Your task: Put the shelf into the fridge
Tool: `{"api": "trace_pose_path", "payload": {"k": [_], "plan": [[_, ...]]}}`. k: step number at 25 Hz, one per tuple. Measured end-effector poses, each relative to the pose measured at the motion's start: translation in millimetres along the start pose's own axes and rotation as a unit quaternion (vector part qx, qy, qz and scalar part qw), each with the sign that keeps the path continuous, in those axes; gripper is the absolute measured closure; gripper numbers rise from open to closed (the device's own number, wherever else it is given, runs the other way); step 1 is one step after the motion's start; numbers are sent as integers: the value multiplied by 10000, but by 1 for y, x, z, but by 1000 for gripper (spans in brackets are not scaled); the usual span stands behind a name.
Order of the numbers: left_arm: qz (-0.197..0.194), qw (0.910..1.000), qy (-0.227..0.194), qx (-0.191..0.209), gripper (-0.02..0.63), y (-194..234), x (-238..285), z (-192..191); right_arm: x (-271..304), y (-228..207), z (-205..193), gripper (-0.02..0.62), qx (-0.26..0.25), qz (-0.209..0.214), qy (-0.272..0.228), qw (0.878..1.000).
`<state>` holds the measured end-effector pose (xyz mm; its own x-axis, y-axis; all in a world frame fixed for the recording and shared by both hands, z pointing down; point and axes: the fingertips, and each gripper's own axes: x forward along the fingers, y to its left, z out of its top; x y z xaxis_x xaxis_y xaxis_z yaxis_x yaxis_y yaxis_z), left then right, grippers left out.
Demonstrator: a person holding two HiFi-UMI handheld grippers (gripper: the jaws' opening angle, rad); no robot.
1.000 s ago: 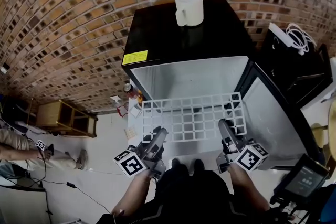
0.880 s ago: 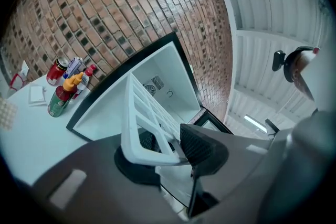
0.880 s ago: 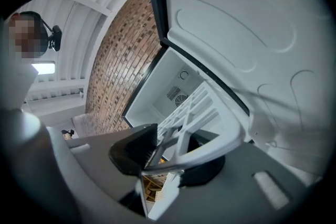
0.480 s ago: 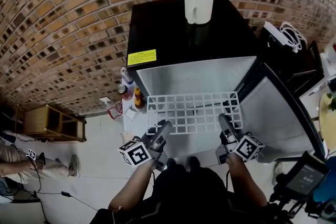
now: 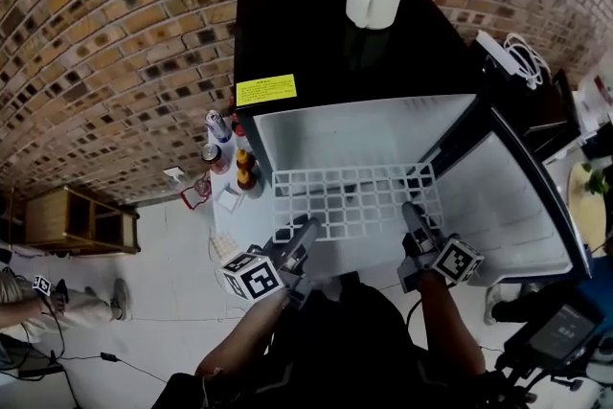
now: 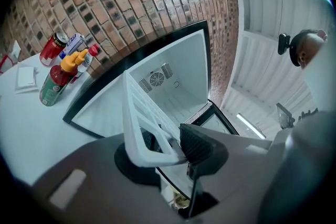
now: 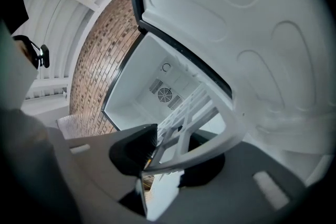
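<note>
Head view: left tongs [image 5: 306, 229] and right tongs [image 5: 411, 212] both pinching near edge of white shelf [image 5: 354, 202], level at mouth of open fridge [image 5: 316, 43].

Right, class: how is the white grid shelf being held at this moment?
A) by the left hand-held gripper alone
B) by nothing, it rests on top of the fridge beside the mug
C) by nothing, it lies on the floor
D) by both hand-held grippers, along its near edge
D: the head view shows the shelf level in front of the open fridge. The left hand-held gripper and the right hand-held gripper are each shut on its near edge.
</note>
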<state>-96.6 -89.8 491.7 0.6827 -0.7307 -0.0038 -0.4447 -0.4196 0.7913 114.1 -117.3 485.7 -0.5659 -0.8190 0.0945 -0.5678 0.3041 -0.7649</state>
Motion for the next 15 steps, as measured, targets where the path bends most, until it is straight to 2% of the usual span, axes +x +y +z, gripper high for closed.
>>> {"api": "trace_pose_path", "payload": {"k": [5, 10, 15], "plan": [[33, 9999, -40, 101, 495, -4, 16, -6, -2, -13, 13, 464, 30, 84, 29, 10000], [214, 9994, -276, 71, 495, -3, 17, -12, 3, -29, 18, 466, 13, 177, 185, 9997], [435, 9985, -303, 93, 495, 3, 19, -14, 8, -44, 12, 465, 92, 200, 302, 9993]]}}
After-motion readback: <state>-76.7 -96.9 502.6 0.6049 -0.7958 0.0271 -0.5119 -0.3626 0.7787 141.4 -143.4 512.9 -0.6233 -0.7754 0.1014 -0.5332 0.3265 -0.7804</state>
